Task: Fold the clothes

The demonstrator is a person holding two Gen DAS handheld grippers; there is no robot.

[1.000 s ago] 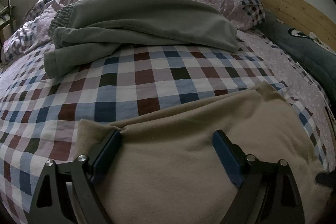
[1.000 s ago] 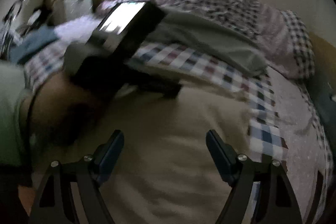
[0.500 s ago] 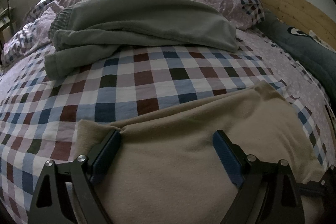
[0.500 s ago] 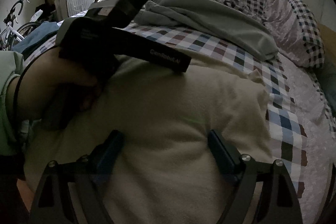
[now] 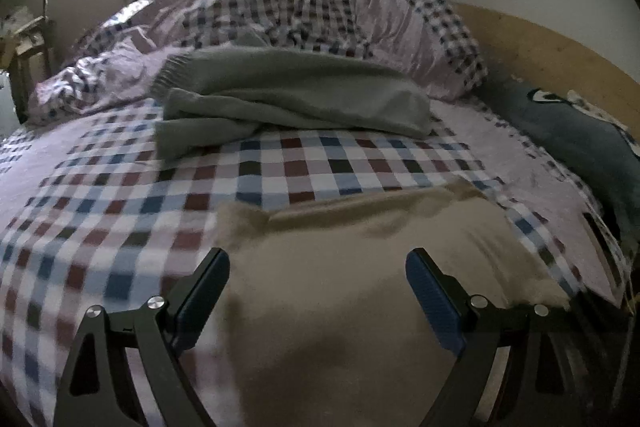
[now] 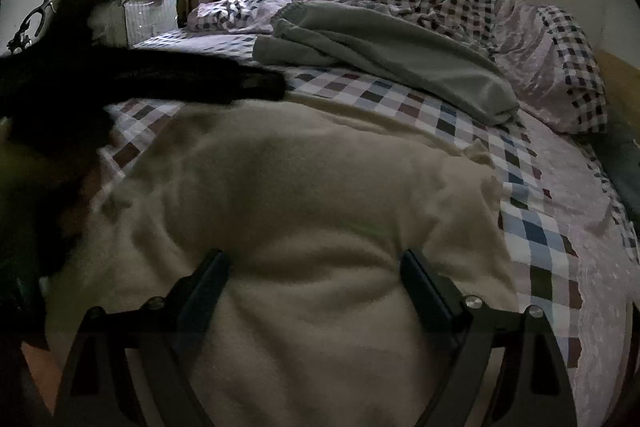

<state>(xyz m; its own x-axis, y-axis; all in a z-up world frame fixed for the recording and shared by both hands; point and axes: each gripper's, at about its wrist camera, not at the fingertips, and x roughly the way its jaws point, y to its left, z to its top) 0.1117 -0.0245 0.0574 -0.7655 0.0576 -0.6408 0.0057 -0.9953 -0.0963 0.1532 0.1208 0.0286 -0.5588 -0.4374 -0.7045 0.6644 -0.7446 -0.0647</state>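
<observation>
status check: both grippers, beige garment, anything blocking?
Left gripper open, right gripper open, both over beige garment. Garment lies flat on checked bedspread, ungripped. Grey-green garment beyond, clear.

1. The beige garment [image 6: 304, 195] is soft, fuzzy cloth, matt like fleece.
2. The green garment [image 5: 296, 99] is smooth, matt knit cloth with a gathered, ribbed band at one end.
3. The checked bedsheet [image 5: 304, 167] is thin woven cloth, flat and matt.
4. The duvet [image 5: 320, 7] is crumpled cloth with a faint sheen on its lilac parts.
5. The headboard [image 5: 560, 55] is pale bare wood, matt.
6. The left gripper [image 5: 318, 279] is matt black plastic with blue ribbed pads [image 5: 434, 303] and shiny metal screws [image 5: 155, 303].
</observation>
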